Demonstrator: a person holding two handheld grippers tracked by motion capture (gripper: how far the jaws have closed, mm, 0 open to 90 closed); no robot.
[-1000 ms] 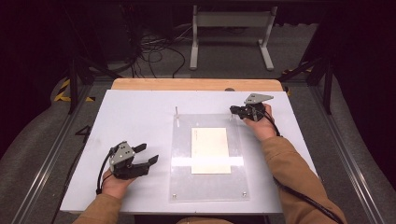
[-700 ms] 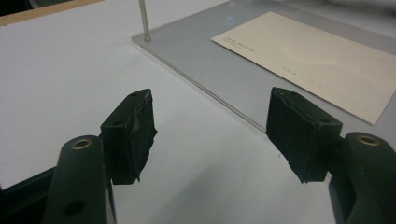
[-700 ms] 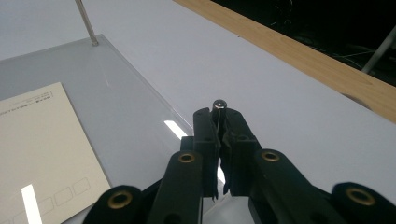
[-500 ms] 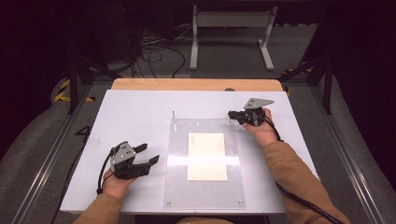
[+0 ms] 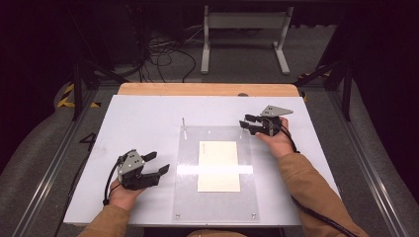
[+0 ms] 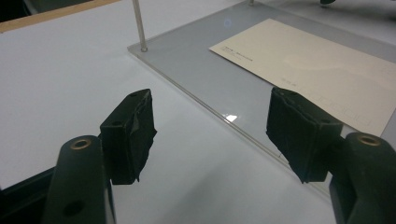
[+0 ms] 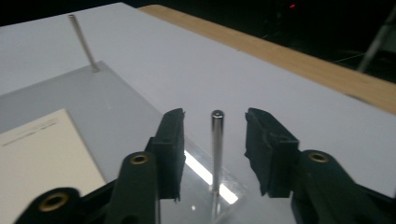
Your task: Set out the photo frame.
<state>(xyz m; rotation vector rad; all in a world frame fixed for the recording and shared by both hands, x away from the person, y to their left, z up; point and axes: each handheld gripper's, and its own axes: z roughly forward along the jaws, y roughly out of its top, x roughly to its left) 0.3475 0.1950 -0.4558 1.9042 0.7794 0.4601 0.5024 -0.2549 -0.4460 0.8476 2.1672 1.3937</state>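
A: What lies on the white table (image 5: 148, 118)?

B: A clear acrylic plate (image 5: 188, 197) at its middle, with a cream card (image 5: 219, 165) flat on it and 2 thin metal pins at the far corners.

A: And the grippers?

B: The left gripper (image 5: 154, 165) is spread wide, empty, just left of the plate. The right gripper (image 5: 245, 121) is at the far right corner.

A: Closer up?

B: The right gripper view shows its jaws apart with the right pin (image 7: 216, 149) upright between them, untouched. The left gripper view shows faint print on the card and the left pin (image 6: 138, 25).
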